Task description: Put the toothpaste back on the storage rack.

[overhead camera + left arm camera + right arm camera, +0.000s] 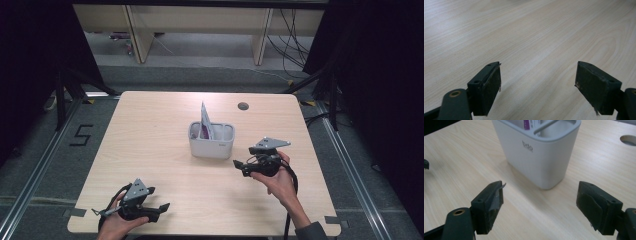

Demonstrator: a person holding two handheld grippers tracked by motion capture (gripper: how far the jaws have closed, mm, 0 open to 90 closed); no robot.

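— Wood grain runs everywhere under the left gripper (537, 82). Its jaws stand wide apart with nothing between them, and it sits at the near left edge of the table (150, 125), held low in the left hand (116, 222).

— So that one is out of play?

— I judge so. It lies well apart from the caddy (211, 140), which stands near the table's middle, somewhat toward the far side.

— And the right gripper (539, 202)?

— Open too, jaws spread and empty. It is much nearer: in the high view it hovers just right of the caddy and slightly nearer to the person, held by the right hand (280, 180), pointing left toward it.

— What does its own camera show?

— The caddy's white wall dead ahead and a little above the jaws, one rounded corner facing the gap. There is bare table between the jaw tips and that corner, so no touching.

— Which way does the caddy run?

— Its long axis lies left to right across the table. A divider splits it, and a white and purple packet (205, 121) stands upright in the left compartment, poking well above the rim.

— Then the coming move?

— Probably the right gripper going forward and left to the caddy. The packet lies on the far side from it, so reaching that would mean crossing over the near compartment.

— Anything beyond?

— A round cable hole (243, 106) near the far edge.
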